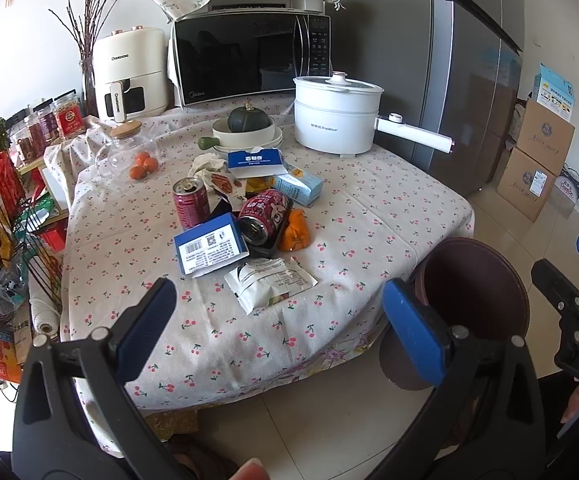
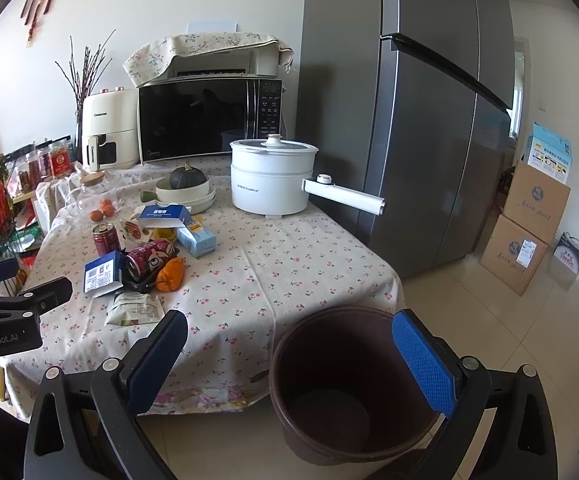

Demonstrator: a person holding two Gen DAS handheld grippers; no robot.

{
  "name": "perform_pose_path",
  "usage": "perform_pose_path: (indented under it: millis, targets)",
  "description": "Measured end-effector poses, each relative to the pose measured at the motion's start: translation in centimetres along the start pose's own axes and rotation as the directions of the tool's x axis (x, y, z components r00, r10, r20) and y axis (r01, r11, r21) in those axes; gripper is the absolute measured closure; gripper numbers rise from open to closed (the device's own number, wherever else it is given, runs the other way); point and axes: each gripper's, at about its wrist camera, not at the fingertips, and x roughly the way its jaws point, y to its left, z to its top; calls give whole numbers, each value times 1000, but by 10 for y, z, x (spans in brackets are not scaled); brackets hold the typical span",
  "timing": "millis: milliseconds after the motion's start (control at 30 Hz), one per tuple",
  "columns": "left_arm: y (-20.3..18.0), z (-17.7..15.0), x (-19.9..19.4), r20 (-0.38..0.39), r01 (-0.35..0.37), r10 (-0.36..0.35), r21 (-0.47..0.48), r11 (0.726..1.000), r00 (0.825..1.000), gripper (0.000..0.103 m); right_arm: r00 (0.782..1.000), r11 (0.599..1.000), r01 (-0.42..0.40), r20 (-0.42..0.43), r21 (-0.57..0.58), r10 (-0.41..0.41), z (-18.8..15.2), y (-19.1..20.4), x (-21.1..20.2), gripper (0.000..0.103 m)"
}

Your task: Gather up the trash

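You see a soft cloth tablecloth (image 1: 369, 216), shiny metal cans (image 1: 263, 216), and a smooth plastic bin (image 2: 329, 392).

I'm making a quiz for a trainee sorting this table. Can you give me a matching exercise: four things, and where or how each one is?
Things:
1. bin
2. white packet
3. tipped can
4. pumpkin

Places or states:
A. in a bowl near the microwave
B. on the floor by the table corner
C. lying on its side
D. flat, nearest the table's front edge

Pairs: 1-B, 2-D, 3-C, 4-A
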Motion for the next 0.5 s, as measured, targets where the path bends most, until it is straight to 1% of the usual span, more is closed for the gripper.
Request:
perform_pose_path:
  millis: [500]
  targets:
    - [1,-1,0,0,1,-1,-2,1000,1000,0,1000,1000,-1,-2,-2,1,1,-1,0,0]
